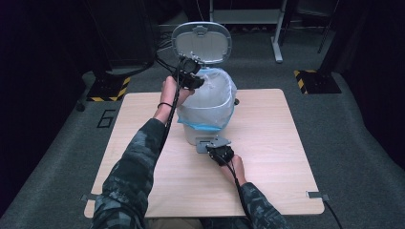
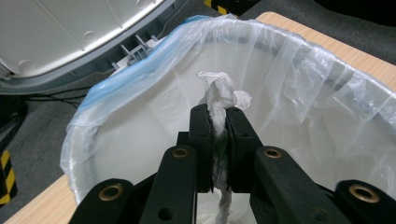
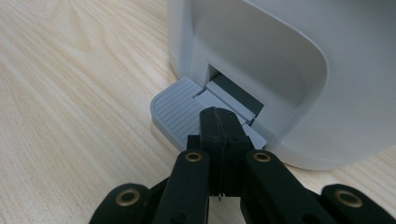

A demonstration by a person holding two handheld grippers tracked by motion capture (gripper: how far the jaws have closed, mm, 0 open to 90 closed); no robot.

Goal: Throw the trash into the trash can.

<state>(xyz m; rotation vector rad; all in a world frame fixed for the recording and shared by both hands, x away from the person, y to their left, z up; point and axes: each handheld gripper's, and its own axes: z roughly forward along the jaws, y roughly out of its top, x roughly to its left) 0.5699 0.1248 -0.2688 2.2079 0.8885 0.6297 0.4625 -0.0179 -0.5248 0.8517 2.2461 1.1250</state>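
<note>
A white pedal bin (image 1: 193, 135) stands on the wooden table (image 1: 267, 143), its grey lid (image 1: 201, 42) swung up. A clear plastic liner (image 1: 217, 102) with a blue edge is folded over its rim (image 2: 289, 46). My left gripper (image 1: 193, 76) hangs over the bin's mouth, shut on a crumpled white tissue (image 2: 218, 95) that sticks out past the jaws (image 2: 217, 114). My right gripper (image 1: 217, 151) is low at the front of the bin, shut, with its tips (image 3: 219, 114) resting on the grey foot pedal (image 3: 175, 112).
Bare tabletop lies left, right and in front of the bin. Beyond the table is grey carpet with yellow-black striped floor plates (image 1: 315, 81) and a white stand base (image 1: 277, 52). A black cabinet (image 1: 124, 38) stands at the back left.
</note>
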